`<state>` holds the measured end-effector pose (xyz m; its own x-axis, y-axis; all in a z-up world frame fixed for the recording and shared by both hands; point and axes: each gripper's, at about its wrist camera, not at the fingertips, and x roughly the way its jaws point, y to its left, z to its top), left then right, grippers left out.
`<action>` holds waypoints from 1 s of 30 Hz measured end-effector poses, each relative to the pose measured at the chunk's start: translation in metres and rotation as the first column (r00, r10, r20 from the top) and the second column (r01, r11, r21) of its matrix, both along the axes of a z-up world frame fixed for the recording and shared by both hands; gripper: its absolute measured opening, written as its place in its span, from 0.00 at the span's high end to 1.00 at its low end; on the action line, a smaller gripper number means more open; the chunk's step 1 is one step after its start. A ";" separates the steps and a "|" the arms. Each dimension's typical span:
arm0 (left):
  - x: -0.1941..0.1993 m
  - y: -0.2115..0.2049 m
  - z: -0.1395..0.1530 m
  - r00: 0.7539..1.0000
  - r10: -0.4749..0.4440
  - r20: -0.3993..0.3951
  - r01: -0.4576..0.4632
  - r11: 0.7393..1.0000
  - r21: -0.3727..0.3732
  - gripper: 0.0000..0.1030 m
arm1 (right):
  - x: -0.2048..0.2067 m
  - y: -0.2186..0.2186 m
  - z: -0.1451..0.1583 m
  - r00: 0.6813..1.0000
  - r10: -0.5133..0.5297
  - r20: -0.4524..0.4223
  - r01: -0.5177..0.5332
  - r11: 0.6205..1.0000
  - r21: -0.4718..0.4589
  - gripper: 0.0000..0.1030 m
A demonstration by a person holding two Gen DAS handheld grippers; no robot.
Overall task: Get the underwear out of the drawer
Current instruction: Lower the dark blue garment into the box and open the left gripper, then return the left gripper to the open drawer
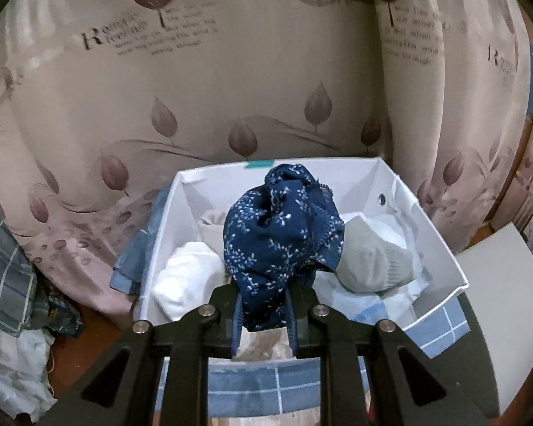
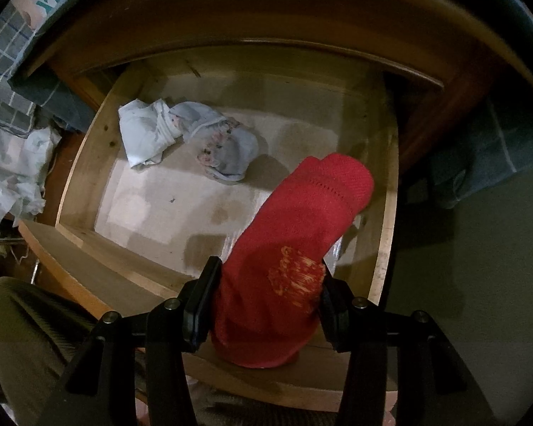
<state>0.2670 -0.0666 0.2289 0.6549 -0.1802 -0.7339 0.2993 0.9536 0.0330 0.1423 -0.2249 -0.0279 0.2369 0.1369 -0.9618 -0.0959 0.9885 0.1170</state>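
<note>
In the left wrist view my left gripper (image 1: 263,305) is shut on a navy blue underwear with small white flowers (image 1: 280,234), held above a white box (image 1: 440,238). The box holds a white bundle (image 1: 188,280) and a grey-white bundle (image 1: 373,259). In the right wrist view my right gripper (image 2: 266,301) is shut on a red knitted garment (image 2: 295,248), held over the open wooden drawer (image 2: 78,163). Pale blue underwear with pink flowers (image 2: 188,138) lies at the drawer's back left.
A leaf-print curtain (image 1: 195,106) hangs behind the box. A blue checked cloth (image 1: 295,383) lies under the box. Crumpled white plastic (image 2: 10,170) and checked fabric (image 2: 3,71) lie left of the drawer. A white board (image 1: 504,284) leans at the right.
</note>
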 end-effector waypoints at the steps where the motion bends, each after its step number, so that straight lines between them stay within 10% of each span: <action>1: 0.003 -0.003 -0.004 1.000 -0.004 -0.008 0.004 1.000 -0.006 0.81 | 0.000 -0.001 0.000 1.000 0.001 -0.001 -0.001 1.000 0.003 0.55; 16: 0.018 0.001 -0.037 0.993 0.015 -0.117 -0.024 0.997 -0.076 0.76 | 0.002 0.001 -0.002 1.000 0.001 -0.009 -0.001 1.000 0.023 0.55; 30: -0.016 0.018 -0.007 0.999 0.042 -0.016 -0.043 0.996 -0.074 0.50 | 0.003 0.006 -0.004 1.000 0.009 -0.010 -0.009 1.000 -0.014 0.55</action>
